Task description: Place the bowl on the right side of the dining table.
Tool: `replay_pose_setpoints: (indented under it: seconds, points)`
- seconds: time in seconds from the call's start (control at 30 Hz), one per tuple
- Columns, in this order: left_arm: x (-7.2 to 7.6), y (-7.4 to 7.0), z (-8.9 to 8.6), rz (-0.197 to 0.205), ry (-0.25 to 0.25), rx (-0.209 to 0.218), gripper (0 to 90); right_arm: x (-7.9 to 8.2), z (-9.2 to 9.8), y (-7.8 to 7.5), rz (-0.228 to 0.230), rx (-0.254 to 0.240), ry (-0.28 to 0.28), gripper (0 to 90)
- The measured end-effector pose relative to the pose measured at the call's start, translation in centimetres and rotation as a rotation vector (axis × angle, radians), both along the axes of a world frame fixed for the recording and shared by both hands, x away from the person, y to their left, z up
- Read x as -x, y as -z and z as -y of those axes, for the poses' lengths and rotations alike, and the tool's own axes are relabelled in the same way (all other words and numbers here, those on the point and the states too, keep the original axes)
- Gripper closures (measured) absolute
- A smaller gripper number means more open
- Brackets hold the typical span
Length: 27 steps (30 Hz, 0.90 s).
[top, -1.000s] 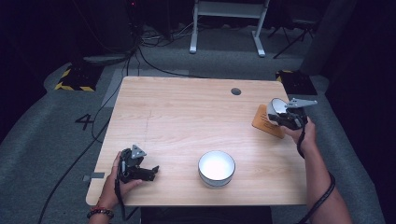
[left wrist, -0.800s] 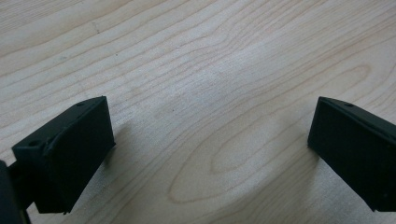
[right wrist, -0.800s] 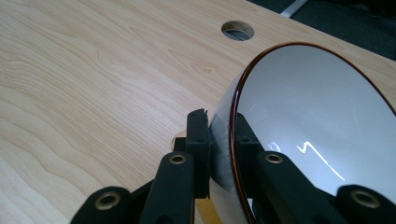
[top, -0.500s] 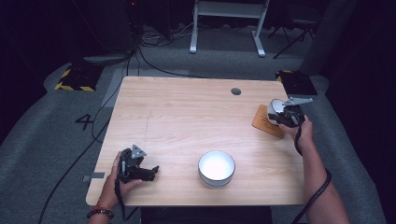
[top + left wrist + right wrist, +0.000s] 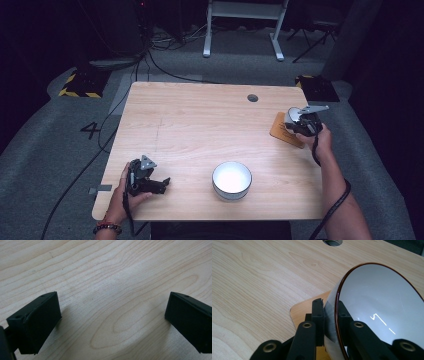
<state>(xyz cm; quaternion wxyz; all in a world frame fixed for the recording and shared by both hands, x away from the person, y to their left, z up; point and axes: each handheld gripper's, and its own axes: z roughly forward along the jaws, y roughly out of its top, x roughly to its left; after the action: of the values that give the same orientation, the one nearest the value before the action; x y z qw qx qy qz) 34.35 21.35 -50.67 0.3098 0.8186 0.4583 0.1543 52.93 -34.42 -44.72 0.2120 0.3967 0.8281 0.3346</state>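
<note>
1. Left gripper [image 5: 161,184] rests on the worktop [image 5: 200,125], jaws spread wide over bare wood.
2. Right gripper [image 5: 329,315] pinches the rim of a tilted cup [image 5: 377,305], above a coaster [image 5: 281,131].
3. Bowl [image 5: 231,180] sits near the front edge.

A pale wooden counter [image 5: 200,125] stands on grey carpet [image 5: 60,165] in a dark room. Black cables [image 5: 165,70] trail past a white metal frame [image 5: 242,20] behind.
</note>
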Motion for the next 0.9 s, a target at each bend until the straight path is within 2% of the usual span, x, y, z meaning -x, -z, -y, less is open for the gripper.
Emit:
replay_pose_setpoints:
  seconds: [0.33,0.53,0.9]
  points:
    - [0.00,0.00,0.00,0.000,0.000,0.000,0.4,-0.17,-0.38,0.16,0.005,0.013,-0.004,82.2]
    - [0.00,0.00,0.00,0.000,0.000,0.000,0.4,-0.16,-0.28,0.25,-0.020,-0.018,-0.005,82.5]
    - [0.00,0.00,0.00,0.000,0.000,0.000,0.4,-0.21,-0.78,0.84,-0.048,-0.020,-0.032,82.6]
